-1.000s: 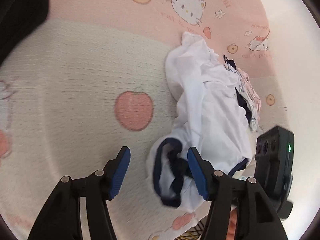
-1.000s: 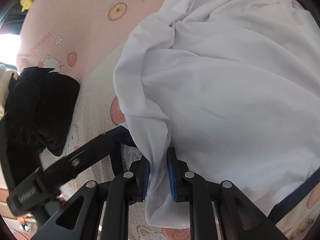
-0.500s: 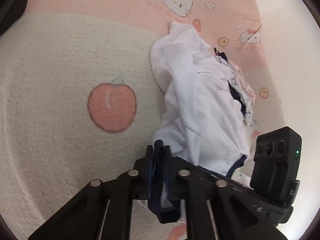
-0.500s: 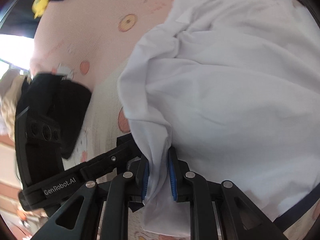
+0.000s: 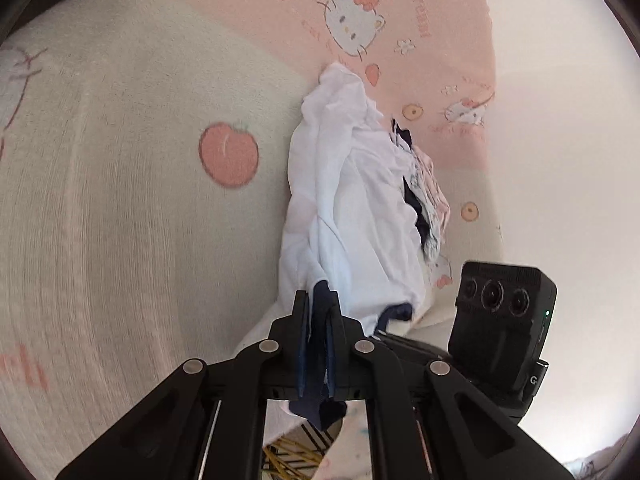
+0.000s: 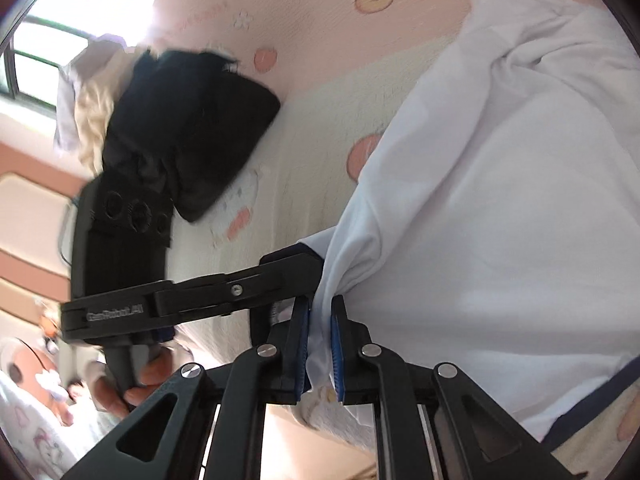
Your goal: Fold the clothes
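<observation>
Both wrist views look steeply down, close over the white garment (image 5: 352, 216) (image 6: 500, 200) on the blanket (image 5: 120, 200).

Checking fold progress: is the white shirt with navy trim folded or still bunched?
Bunched. The white shirt with navy trim lies crumpled in loose ridges on the bedspread; both grippers pinch its near edge.

Right gripper (image 6: 320, 344) pinches white garment (image 6: 500, 200) on blanket (image 6: 312, 128).

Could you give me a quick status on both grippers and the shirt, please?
Left gripper shut on the shirt's navy trim. Right gripper has just been closing, clamped on white fabric. Shirt crumpled on the blanket. Black garment lies clear.
</observation>
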A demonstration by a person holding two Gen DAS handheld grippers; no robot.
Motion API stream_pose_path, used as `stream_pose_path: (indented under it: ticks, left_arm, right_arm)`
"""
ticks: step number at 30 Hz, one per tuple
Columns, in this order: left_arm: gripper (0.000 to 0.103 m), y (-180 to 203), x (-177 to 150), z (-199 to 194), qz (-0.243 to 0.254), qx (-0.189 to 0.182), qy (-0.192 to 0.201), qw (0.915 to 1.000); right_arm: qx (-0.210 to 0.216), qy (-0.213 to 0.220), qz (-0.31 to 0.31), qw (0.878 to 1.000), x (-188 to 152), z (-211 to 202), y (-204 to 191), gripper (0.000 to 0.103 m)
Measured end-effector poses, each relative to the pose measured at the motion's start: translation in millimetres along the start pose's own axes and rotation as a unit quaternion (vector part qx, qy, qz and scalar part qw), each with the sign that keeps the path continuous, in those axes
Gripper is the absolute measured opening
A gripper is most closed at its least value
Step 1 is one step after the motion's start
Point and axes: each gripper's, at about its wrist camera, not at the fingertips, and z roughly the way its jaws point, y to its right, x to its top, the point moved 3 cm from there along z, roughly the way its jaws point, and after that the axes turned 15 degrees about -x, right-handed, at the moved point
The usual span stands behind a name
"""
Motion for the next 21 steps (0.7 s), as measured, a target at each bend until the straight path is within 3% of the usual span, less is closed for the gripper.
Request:
stream_pose_path:
  ticks: [5, 9, 12, 14, 18, 19, 21]
  left_arm:
    - [0.005, -11.9, -17.7, 3.9, -0.017, 0.017, -0.02, 0.9995]
    - [0.004, -21.7, -26.7, 5.8, -0.017, 0.054, -0.045, 0.9974]
    - [0.004, -18.4, -27.9, 4.8, -0.009, 0.055, -0.048, 0.9973]
    - [0.004, -13.8, -26.0, 2.1, 0.006, 0.064, -0.043, 0.997]
    - [0.005, -5.2, -20.1, -0.3, 0.035, 0.108, -0.029, 0.9931]
    - [0.008, -2.5, -18.7, -3.6, 0.043, 0.124, -0.025, 0.991]
    - [0.008, -1.4, -15.1, -6.6, 0.04, 0.146, -0.024, 0.9882]
  right_arm:
    - [-0.056, -0.036, -0.02, 0.998, -19.6, 7.5, 6.6, 0.009]
    - [-0.102, -0.063, 0.044, 0.992, -21.6, 18.1, 33.1, 0.009]
    - [-0.096, -0.053, 0.081, 0.991, -18.9, 12.3, 45.9, 0.01]
    - [-0.115, -0.05, 0.075, 0.989, -13.5, 12.1, 45.1, 0.01]
    - [-0.138, -0.046, 0.067, 0.987, -5.3, 8.9, 38.5, 0.01]
    - [-0.137, -0.039, 0.067, 0.988, -2.8, 5.7, 36.2, 0.011]
    - [-0.129, -0.028, 0.07, 0.989, 4.7, -6.9, 39.7, 0.037]
